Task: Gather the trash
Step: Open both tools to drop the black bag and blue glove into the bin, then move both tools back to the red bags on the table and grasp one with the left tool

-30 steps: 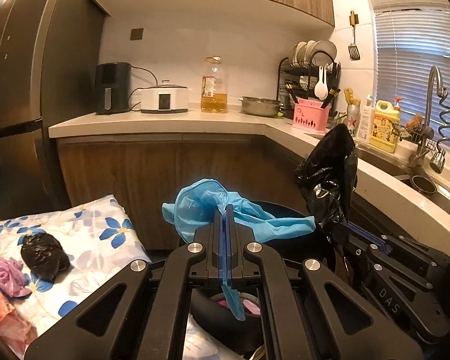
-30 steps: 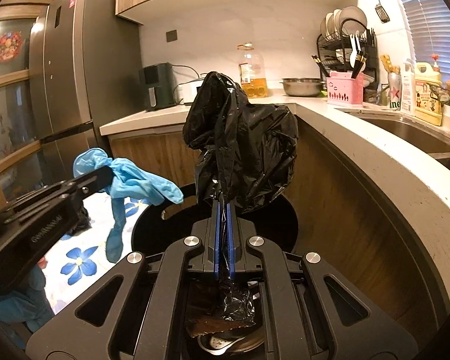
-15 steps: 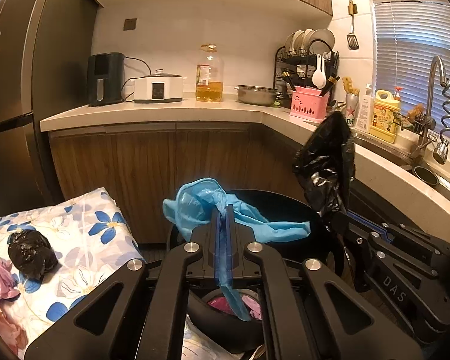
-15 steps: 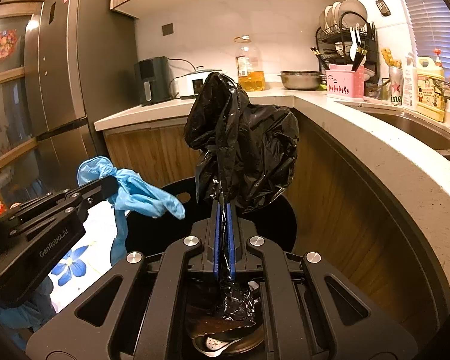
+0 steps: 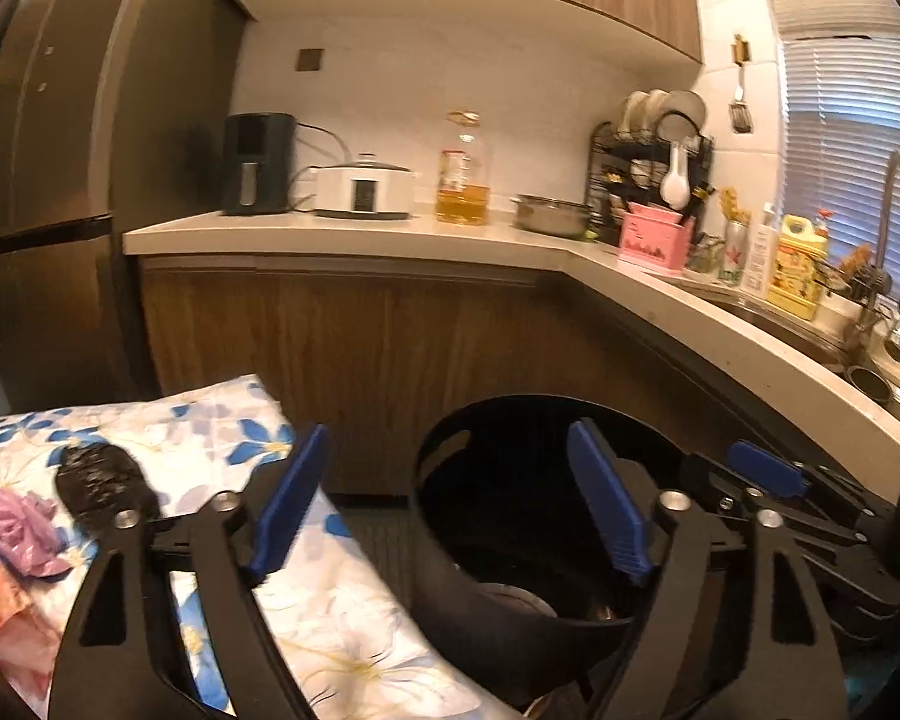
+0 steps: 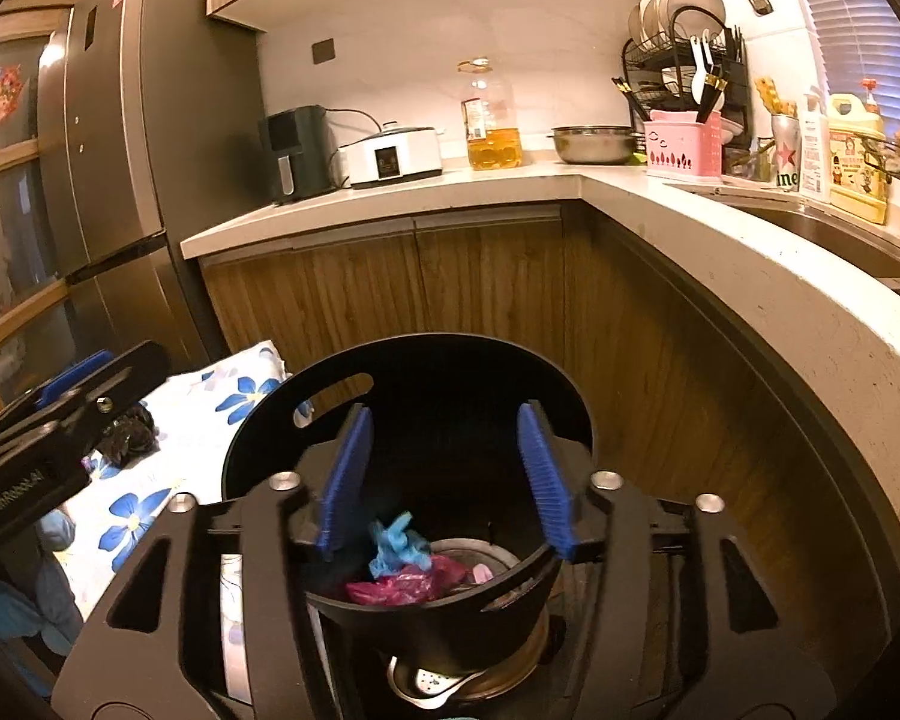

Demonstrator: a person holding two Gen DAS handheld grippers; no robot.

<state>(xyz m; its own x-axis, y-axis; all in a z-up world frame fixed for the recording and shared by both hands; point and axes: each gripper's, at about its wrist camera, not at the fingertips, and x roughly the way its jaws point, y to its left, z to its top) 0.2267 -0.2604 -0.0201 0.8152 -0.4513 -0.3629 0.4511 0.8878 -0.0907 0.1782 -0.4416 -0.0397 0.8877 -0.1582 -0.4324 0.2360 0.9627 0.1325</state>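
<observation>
The right tongs are held spread above the black bin; their ribbed blue pads have just been opening and nothing is kept between them, apparently so the load could drop. In the bin, a crumpled blue glove and pink plastic are seen lying loosely. The left tongs have likewise just been opening and are empty. Beside the bin, on the flowered cloth, a wrinkled black wad and a purple scrap are left to be collected. Further off, the pale stone desk is curved around it all.
</observation>
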